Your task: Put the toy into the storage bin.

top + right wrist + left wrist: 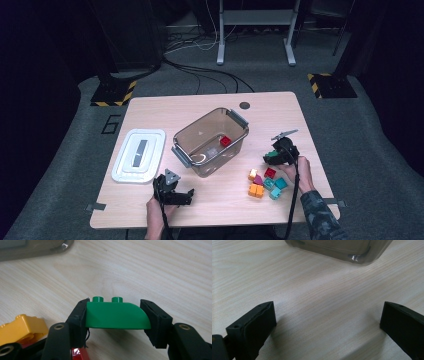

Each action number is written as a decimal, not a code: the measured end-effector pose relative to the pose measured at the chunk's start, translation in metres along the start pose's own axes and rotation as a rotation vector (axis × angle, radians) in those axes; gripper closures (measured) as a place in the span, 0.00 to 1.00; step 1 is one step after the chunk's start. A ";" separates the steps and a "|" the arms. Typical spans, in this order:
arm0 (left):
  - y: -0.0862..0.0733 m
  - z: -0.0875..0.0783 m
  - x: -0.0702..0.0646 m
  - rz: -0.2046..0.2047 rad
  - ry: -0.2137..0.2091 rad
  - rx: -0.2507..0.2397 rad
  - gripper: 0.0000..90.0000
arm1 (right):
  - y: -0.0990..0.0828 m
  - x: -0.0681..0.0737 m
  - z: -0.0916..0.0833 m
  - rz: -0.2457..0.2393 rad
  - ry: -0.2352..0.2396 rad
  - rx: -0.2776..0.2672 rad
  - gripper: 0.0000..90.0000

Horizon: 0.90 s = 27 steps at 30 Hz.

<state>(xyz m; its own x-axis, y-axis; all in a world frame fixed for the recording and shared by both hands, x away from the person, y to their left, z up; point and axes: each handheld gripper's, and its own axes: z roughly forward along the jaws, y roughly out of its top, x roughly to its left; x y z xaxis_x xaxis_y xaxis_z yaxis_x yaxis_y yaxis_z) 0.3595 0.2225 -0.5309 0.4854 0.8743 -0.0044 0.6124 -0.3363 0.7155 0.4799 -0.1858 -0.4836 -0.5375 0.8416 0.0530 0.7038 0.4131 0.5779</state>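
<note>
My right gripper (113,317) is shut on a green brick (116,316) with a rounded edge and two studs, held just above the table. In the high view that right gripper (272,156) sits right of the clear bin (185,135), with the green brick (270,154) at its tip. One red brick (225,141) lies inside the bin. A cluster of loose bricks (266,182), orange, teal, red and magenta, lies below the right gripper. My left gripper (186,196) rests near the front edge, its jaws wide apart and empty (328,322) over bare wood.
A white lid (138,154) lies flat left of the bin. The bin's near corner (357,257) is ahead of the left gripper. A yellow brick (22,327) and a red one (78,353) lie under the right gripper's left side.
</note>
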 end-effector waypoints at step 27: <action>0.000 0.000 0.000 0.004 0.002 0.003 0.00 | 0.046 -0.017 -0.039 0.032 -0.014 -0.097 0.48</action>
<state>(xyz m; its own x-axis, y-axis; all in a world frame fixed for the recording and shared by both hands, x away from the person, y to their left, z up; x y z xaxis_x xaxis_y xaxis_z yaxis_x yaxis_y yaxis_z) 0.3596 0.2229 -0.5306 0.4868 0.8735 0.0000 0.6120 -0.3410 0.7135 0.5032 -0.1945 -0.4262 -0.5090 0.8586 0.0617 0.6717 0.3513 0.6522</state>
